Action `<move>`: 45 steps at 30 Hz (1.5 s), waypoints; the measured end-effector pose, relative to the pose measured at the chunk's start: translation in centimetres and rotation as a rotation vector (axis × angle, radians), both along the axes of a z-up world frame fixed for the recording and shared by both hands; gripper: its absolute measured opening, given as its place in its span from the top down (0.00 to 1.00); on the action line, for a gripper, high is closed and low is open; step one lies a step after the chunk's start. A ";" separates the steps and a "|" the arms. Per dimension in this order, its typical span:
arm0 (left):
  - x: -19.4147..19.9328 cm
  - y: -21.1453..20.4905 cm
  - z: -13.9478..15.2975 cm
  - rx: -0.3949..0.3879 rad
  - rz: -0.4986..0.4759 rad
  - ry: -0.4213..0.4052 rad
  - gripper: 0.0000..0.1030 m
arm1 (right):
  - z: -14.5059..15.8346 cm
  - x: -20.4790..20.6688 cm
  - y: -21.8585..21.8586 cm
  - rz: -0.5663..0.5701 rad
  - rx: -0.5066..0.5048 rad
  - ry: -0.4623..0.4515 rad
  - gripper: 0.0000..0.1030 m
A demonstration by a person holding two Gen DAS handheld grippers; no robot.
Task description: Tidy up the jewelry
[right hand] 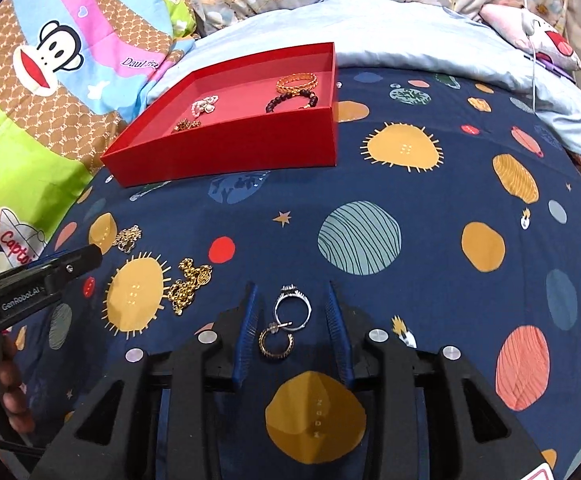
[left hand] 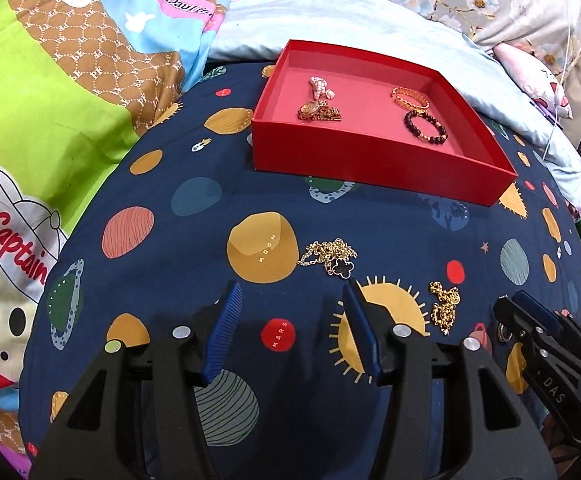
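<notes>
A red box [left hand: 370, 160] [right hand: 226, 152] sits on the navy planet-print bedsheet and holds a pink bead piece [left hand: 320, 86], a gold watch [left hand: 318, 112], a gold bangle [left hand: 409, 98] and a dark bead bracelet [left hand: 425, 125]. A gold chain with a black clover pendant [left hand: 330, 258] lies just ahead of my open, empty left gripper [left hand: 292, 296]. A chunky gold chain [left hand: 444, 304] [right hand: 189, 284] lies to its right. My right gripper [right hand: 292, 296] is open, with a silver ring [right hand: 292, 306] and a gold hoop earring [right hand: 276, 342] on the sheet between its fingers.
A cartoon-print quilt [left hand: 50, 100] lies along the left, a pale blue blanket [left hand: 370, 28] and floral pillows behind the box. The right gripper shows at the left wrist view's lower right [left hand: 538, 320]; the left gripper shows at the right wrist view's left edge [right hand: 50, 272].
</notes>
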State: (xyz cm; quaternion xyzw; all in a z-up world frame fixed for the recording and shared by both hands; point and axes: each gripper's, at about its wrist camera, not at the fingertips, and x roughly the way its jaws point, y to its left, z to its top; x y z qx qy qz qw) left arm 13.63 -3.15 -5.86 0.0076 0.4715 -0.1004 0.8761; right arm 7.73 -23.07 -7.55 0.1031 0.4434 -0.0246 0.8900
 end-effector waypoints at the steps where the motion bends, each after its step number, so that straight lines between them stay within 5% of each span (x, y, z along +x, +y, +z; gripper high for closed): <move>1: 0.1 0.0 0.0 -0.001 -0.001 0.001 0.51 | 0.0 0.0 0.1 -0.001 -0.013 0.001 0.73; 3: 0.1 0.1 0.1 -0.001 -0.001 -0.001 0.51 | -0.1 0.1 0.2 -0.004 -0.048 0.003 0.82; 9: 0.2 0.3 -0.1 -0.002 0.008 0.009 0.51 | -0.1 -0.1 -0.1 -0.009 -0.050 0.003 0.84; 14: -0.5 -0.1 0.1 -0.010 -0.008 0.008 0.51 | 0.6 -0.9 -1.5 -0.038 -0.006 -0.006 0.97; 19: -0.8 -1.1 0.0 -0.013 -0.029 0.014 0.51 | 0.8 -1.4 -2.1 -0.033 0.002 0.002 0.96; 24: -0.8 -1.5 -0.2 -0.008 -0.032 0.019 0.50 | 0.9 -1.5 -1.3 -0.015 0.003 -0.013 0.75; 39: -0.8 1.9 -0.8 0.020 0.023 0.035 0.49 | 0.0 -2.6 -0.4 -0.015 -0.097 0.014 0.82; 45: -0.9 2.6 -1.1 0.023 0.030 0.044 0.49 | 0.3 -2.6 -1.3 -0.043 -0.052 0.005 0.82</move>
